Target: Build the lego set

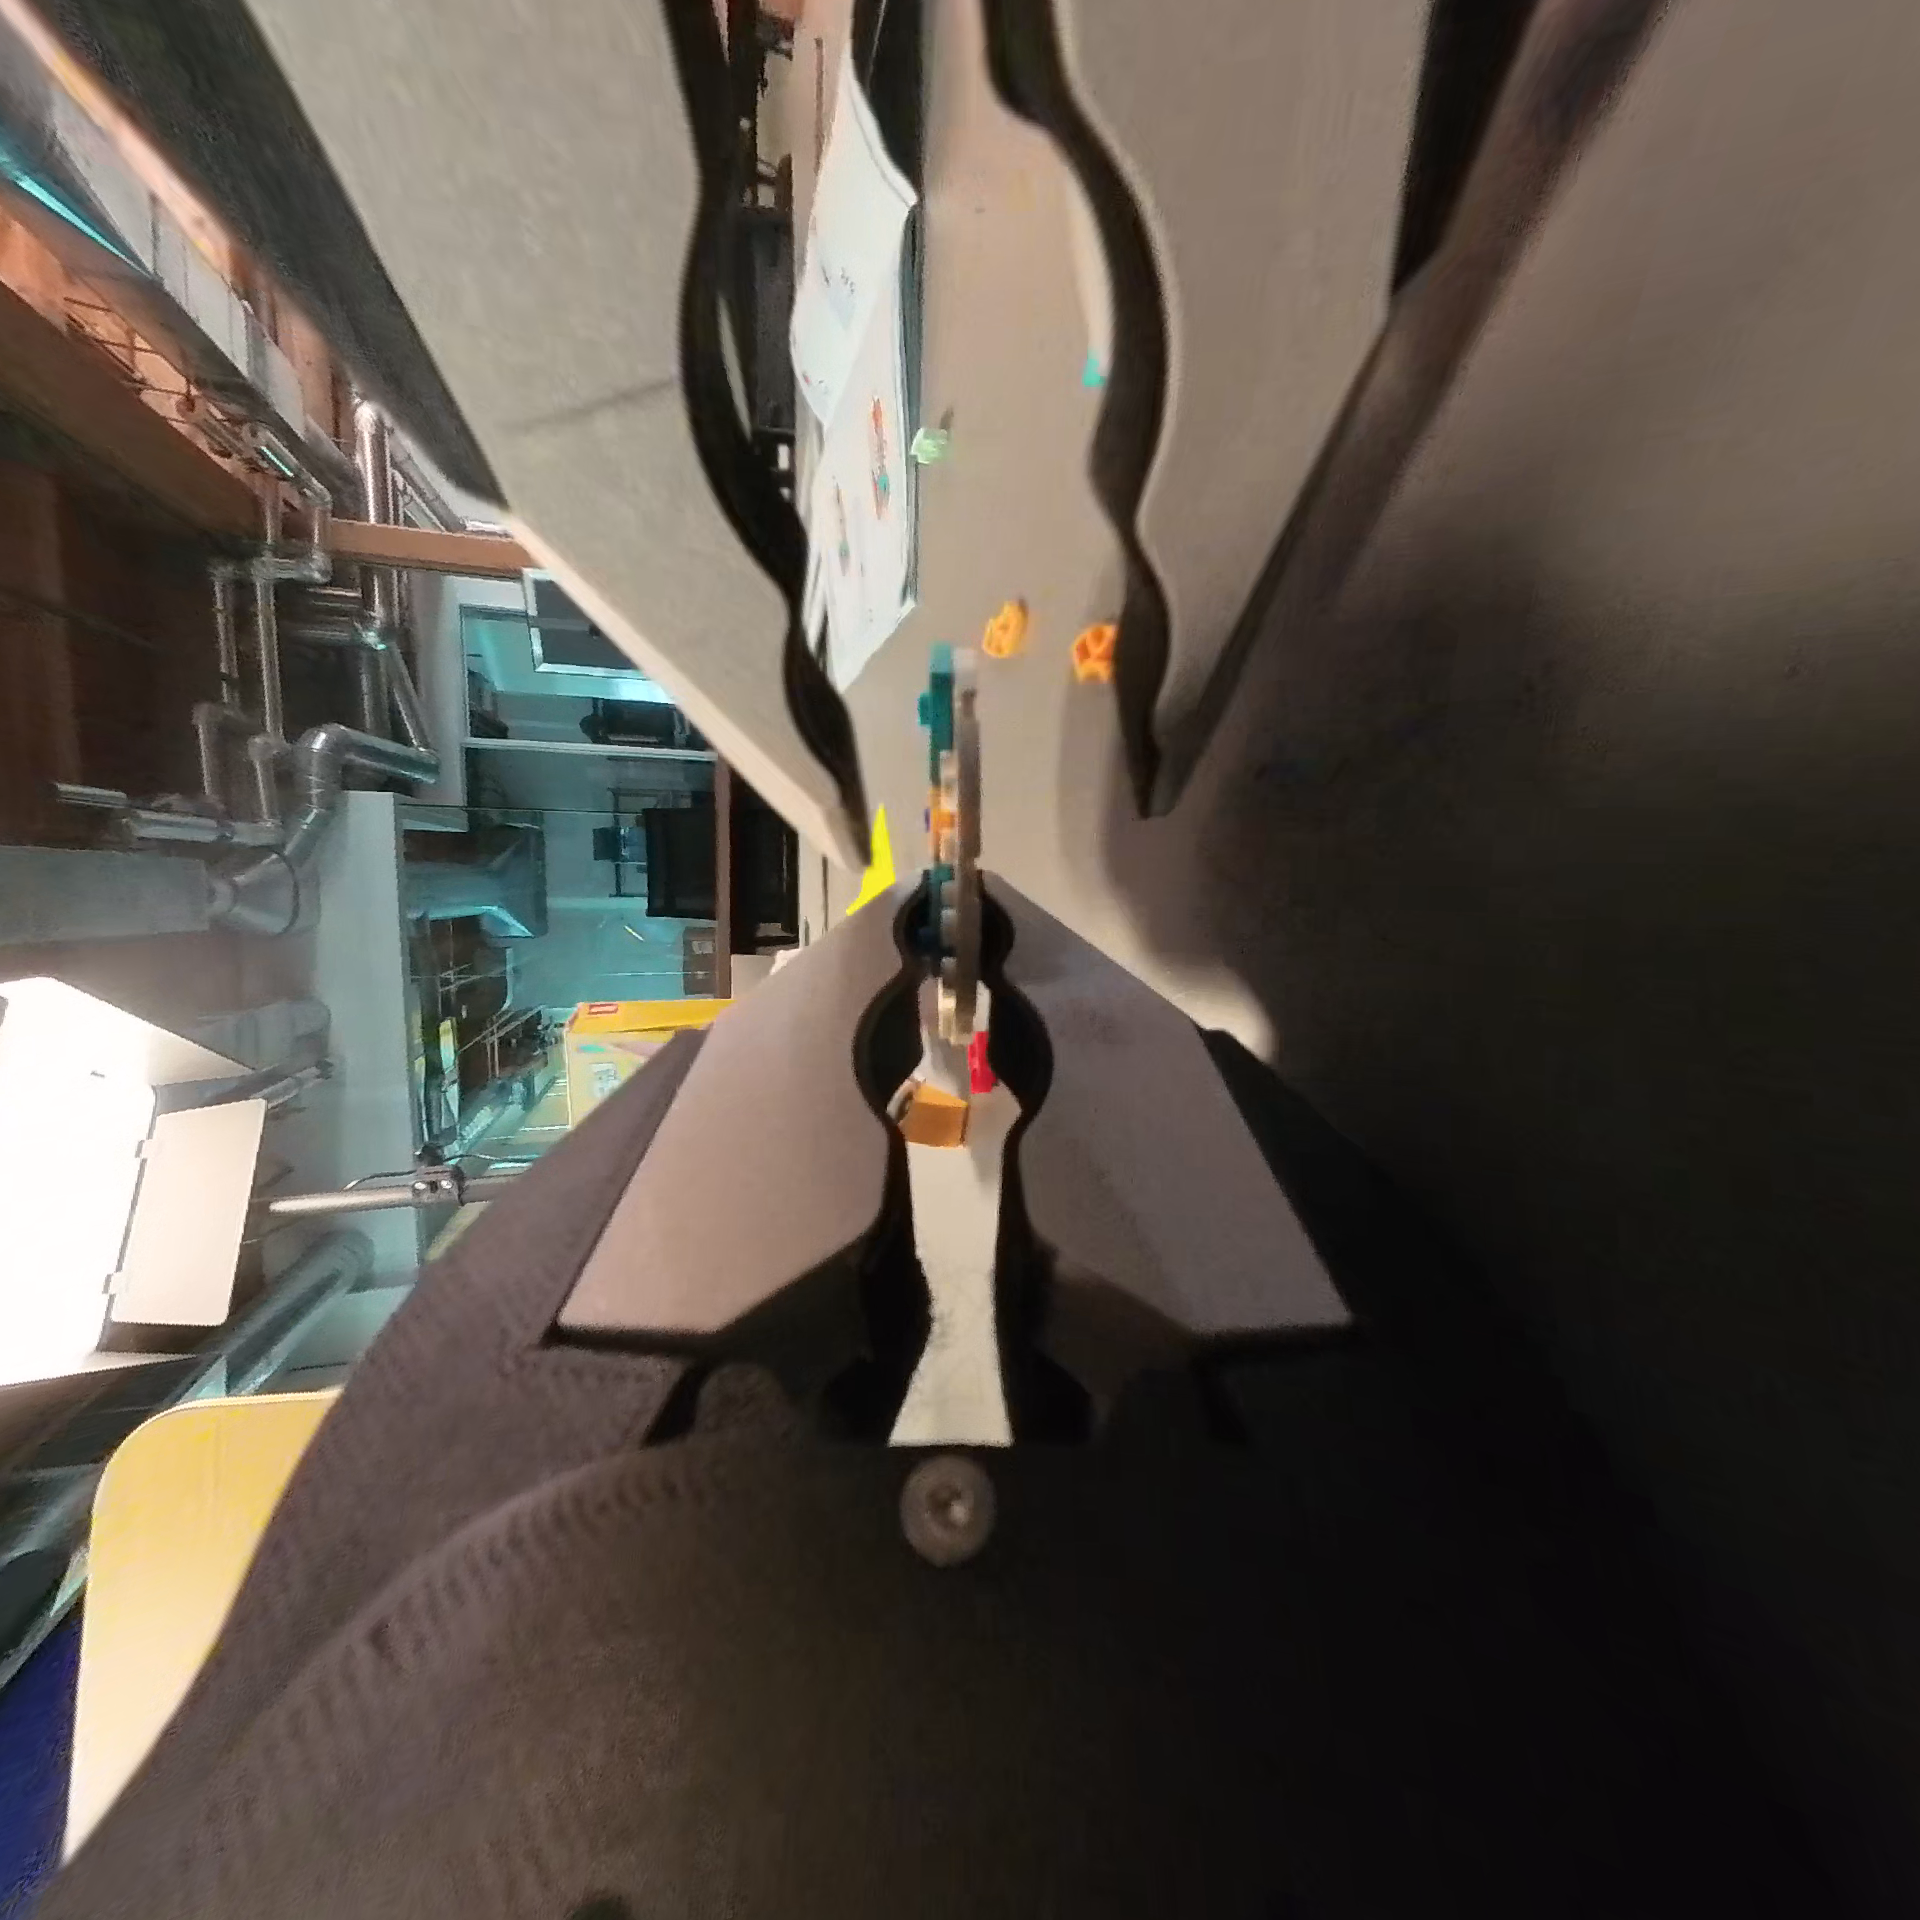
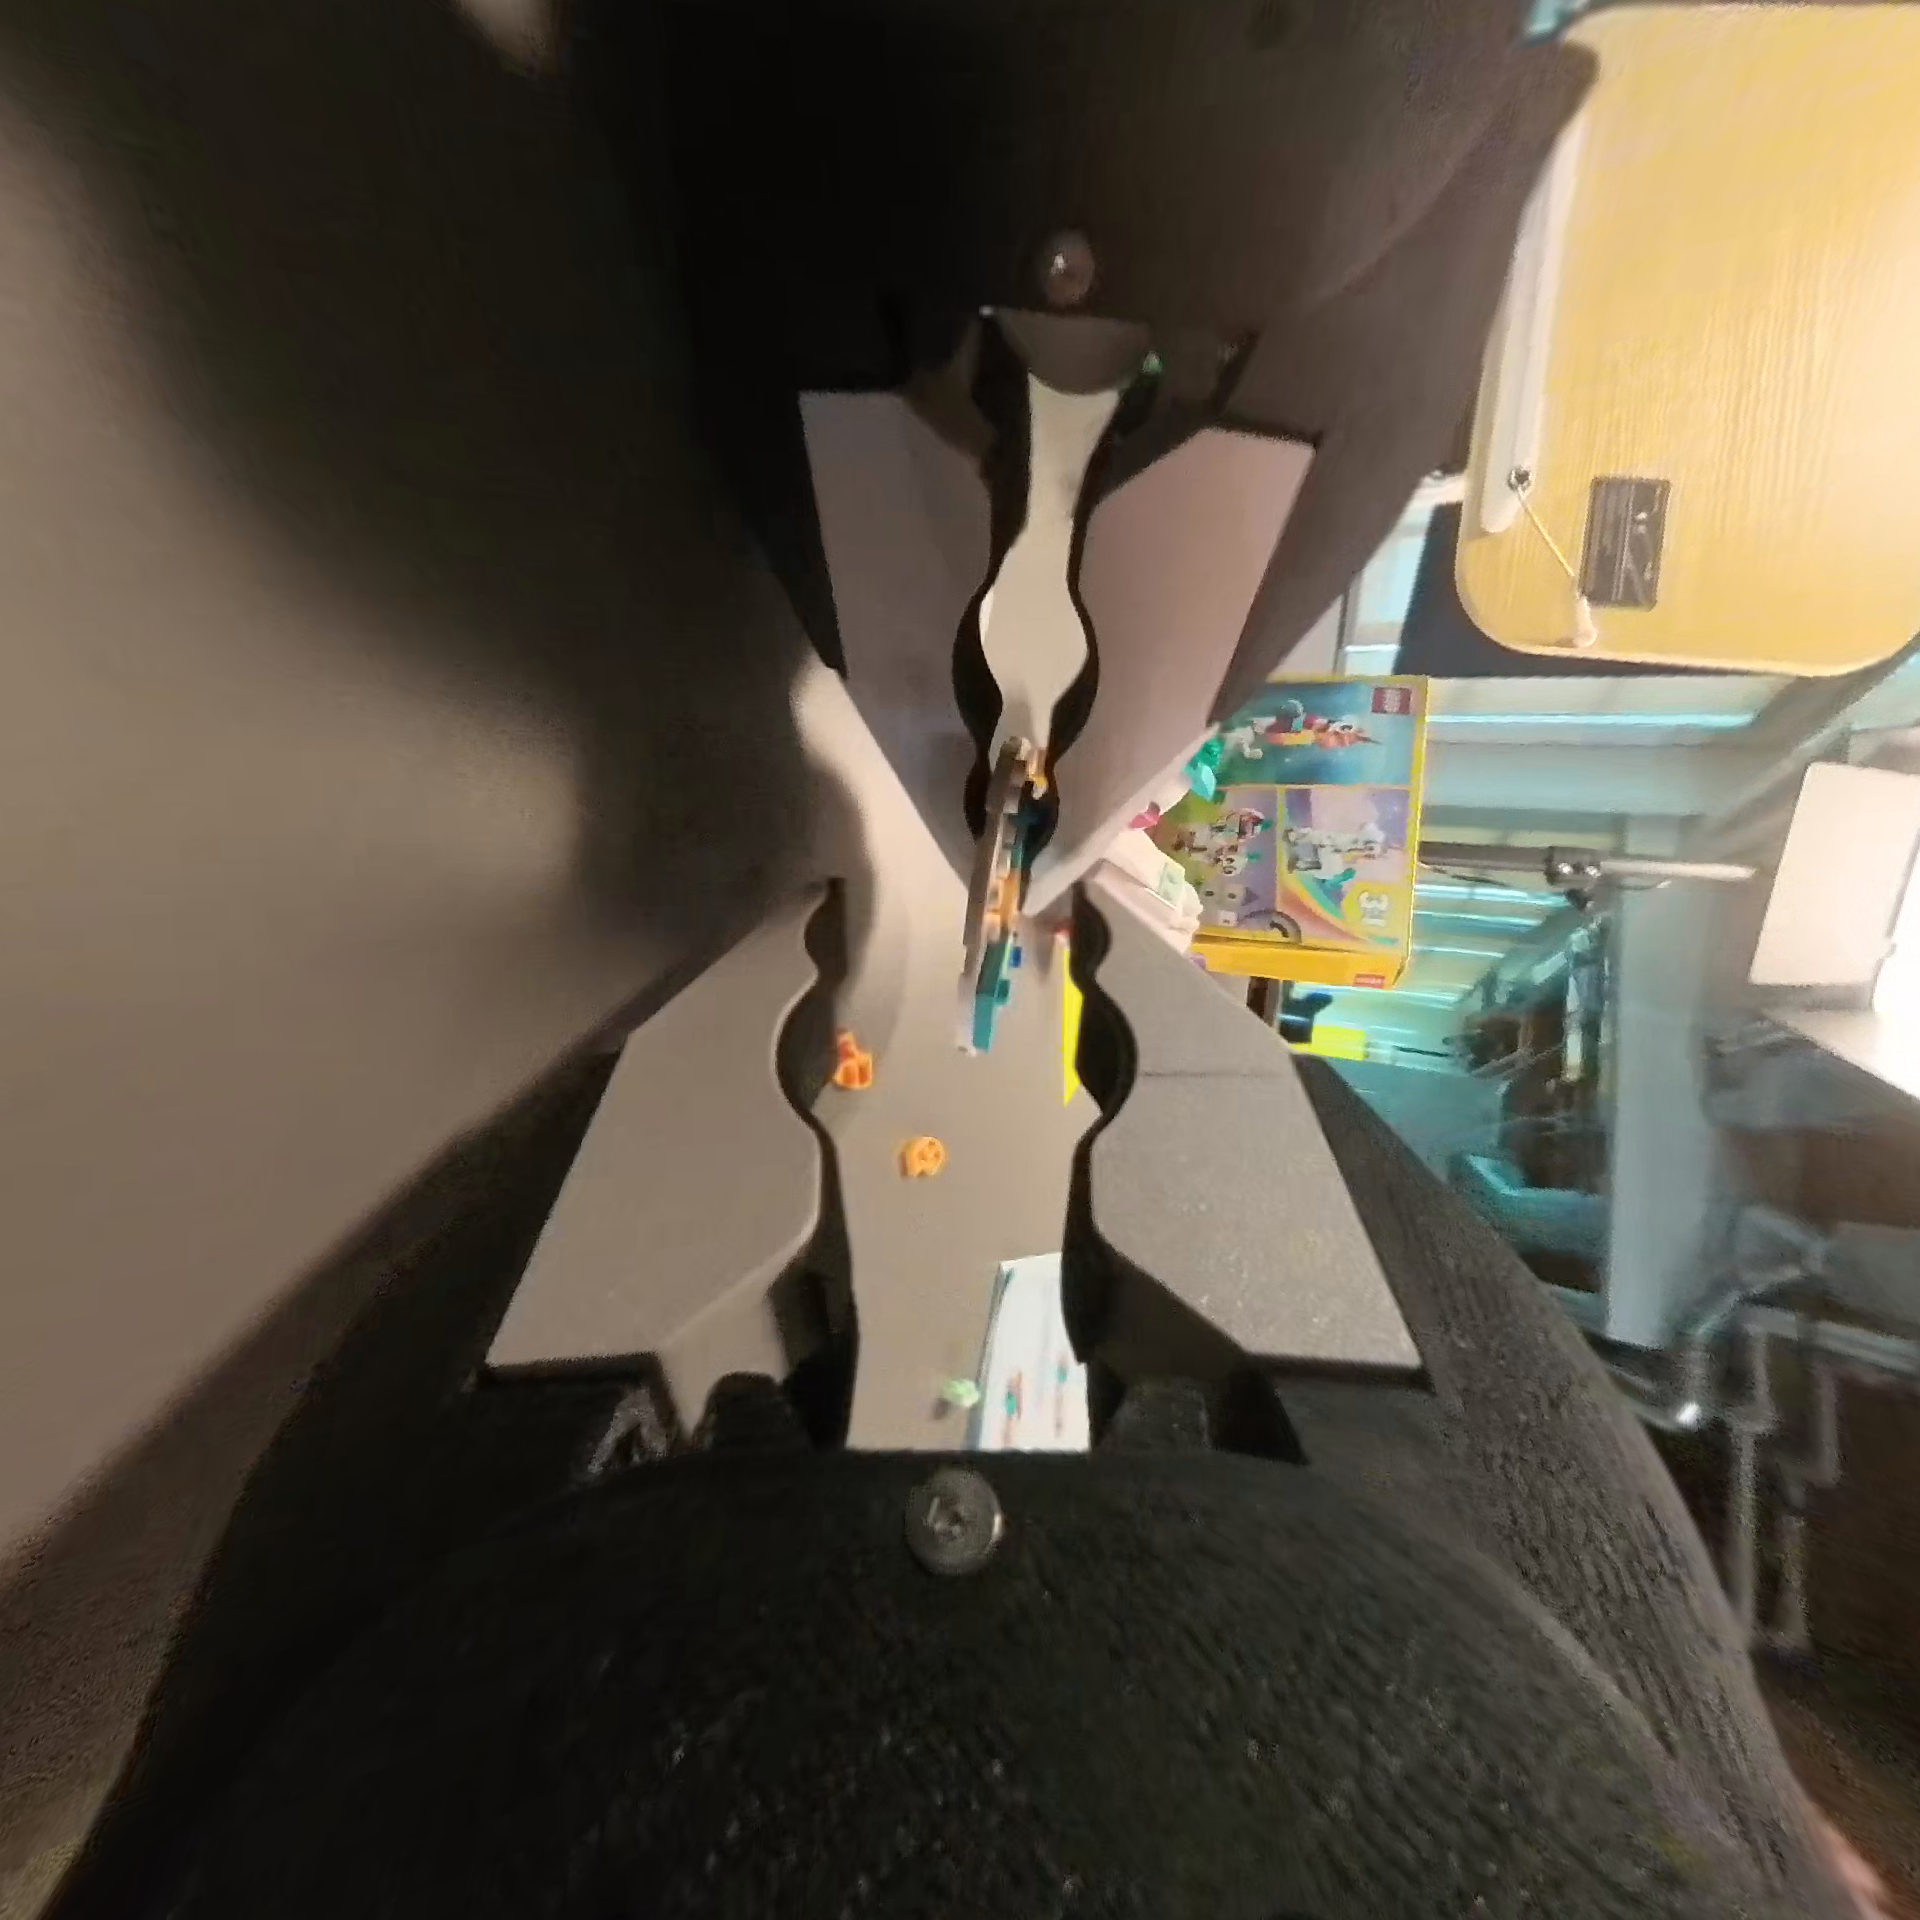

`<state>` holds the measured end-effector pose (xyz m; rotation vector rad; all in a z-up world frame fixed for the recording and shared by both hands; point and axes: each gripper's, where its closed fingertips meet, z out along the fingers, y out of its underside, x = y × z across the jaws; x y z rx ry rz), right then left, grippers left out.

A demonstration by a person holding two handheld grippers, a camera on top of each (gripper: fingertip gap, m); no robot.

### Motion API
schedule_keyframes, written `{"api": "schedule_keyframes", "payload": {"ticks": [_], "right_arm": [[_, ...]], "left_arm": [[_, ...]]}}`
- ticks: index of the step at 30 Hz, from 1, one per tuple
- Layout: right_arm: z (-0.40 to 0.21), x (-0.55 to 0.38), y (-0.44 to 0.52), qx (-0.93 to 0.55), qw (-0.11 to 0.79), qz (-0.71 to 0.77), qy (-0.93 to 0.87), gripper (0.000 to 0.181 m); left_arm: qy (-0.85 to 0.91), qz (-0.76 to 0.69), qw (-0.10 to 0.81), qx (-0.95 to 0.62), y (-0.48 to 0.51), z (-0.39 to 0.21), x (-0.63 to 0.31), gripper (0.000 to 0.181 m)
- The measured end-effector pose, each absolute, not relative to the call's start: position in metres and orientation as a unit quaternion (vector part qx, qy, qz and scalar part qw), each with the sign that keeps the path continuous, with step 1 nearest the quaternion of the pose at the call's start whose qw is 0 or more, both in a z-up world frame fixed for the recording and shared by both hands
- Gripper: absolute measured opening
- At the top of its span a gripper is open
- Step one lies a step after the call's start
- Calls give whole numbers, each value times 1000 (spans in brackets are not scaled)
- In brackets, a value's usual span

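Grey table [image 2: 935, 1226] lies beneath both grippers, which meet at the flat lego assembly [image 1: 958, 790]. Left gripper [image 1: 951, 914] is clamped on its near end; right gripper [image 2: 956, 904] stands spread around its far end, orange pieces [image 2: 920, 1155] loose beside it.

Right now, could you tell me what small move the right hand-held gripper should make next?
Probably ease forward, centred on the flat assembly: the left hand-held gripper clamps its far end, while the right hand-held gripper stands open, its tips level with the near end.
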<state>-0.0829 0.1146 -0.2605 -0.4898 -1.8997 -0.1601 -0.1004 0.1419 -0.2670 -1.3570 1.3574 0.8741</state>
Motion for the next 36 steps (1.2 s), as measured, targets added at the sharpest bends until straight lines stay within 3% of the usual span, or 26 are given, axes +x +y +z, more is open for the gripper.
{"api": "schedule_keyframes", "payload": {"ticks": [6, 14, 22, 36], "right_arm": [[-244, -59, 148, -351, 590, 53, -725, 57], [-192, 4, 244, -484, 688, 147, -521, 44], [-179, 33, 298, -471, 739, 89, -473, 34], [-163, 43, 316, -473, 758, 149, -423, 27]], "left_arm": [[536, 381, 496, -567, 147, -260, -117, 4], [562, 390, 517, -516, 158, -253, -96, 4], [595, 396, 558, -422, 177, -246, -59, 4], [567, 388, 574, -446, 187, -235, -80, 4]]}}
